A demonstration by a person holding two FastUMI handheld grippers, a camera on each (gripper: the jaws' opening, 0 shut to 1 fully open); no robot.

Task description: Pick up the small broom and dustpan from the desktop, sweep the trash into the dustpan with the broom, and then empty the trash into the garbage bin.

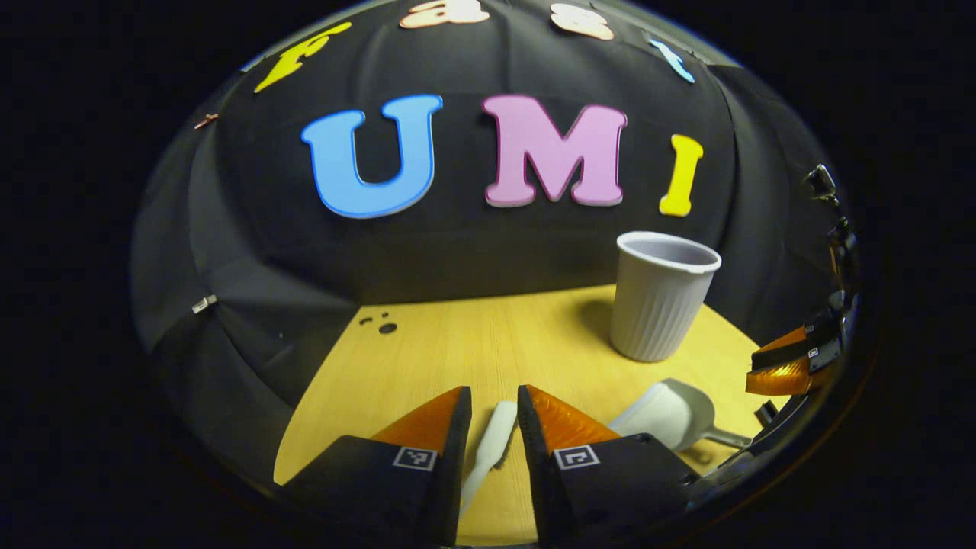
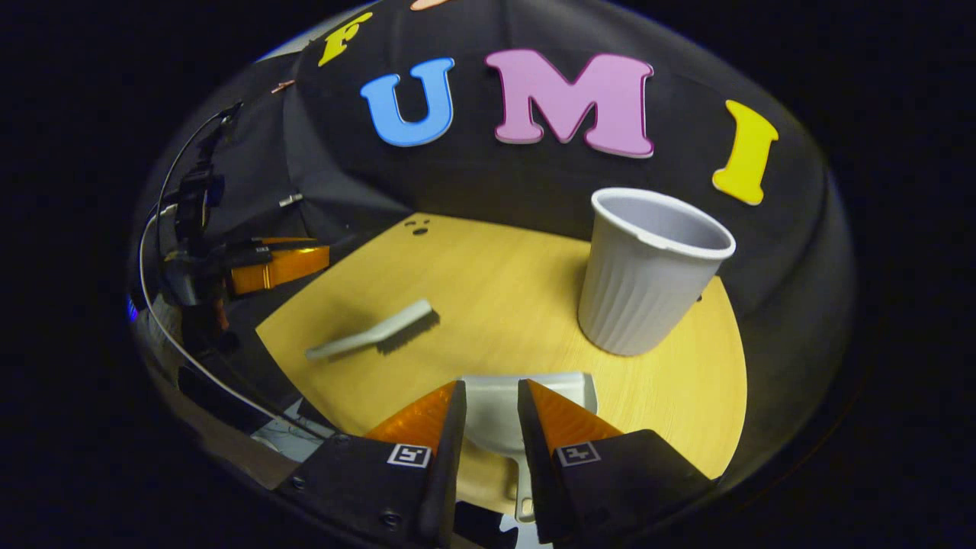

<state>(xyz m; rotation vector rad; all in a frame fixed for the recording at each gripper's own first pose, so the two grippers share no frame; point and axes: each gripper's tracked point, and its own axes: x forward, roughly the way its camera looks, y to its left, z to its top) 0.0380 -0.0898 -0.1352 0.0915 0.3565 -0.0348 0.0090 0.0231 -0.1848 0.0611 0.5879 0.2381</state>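
Observation:
A small white broom (image 1: 492,442) lies flat on the wooden desktop (image 1: 473,343); my left gripper (image 1: 494,393) hovers over it, open, the handle showing in the gap between the fingers. The white dustpan (image 2: 496,415) lies below my right gripper (image 2: 492,385), which is open with its fingers on either side of the pan's back. The broom (image 2: 381,332) also lies left of the dustpan in the right gripper view, and the dustpan (image 1: 671,415) lies to the right in the left gripper view. Small dark trash bits (image 1: 385,324) (image 2: 418,226) sit near the far edge.
A grey ribbed garbage bin (image 1: 659,297) (image 2: 648,271) stands upright at the back right of the desktop. The right gripper (image 1: 785,366) shows at the far right, the left gripper (image 2: 278,267) with its cable at the far left. Black cloth walls the desk.

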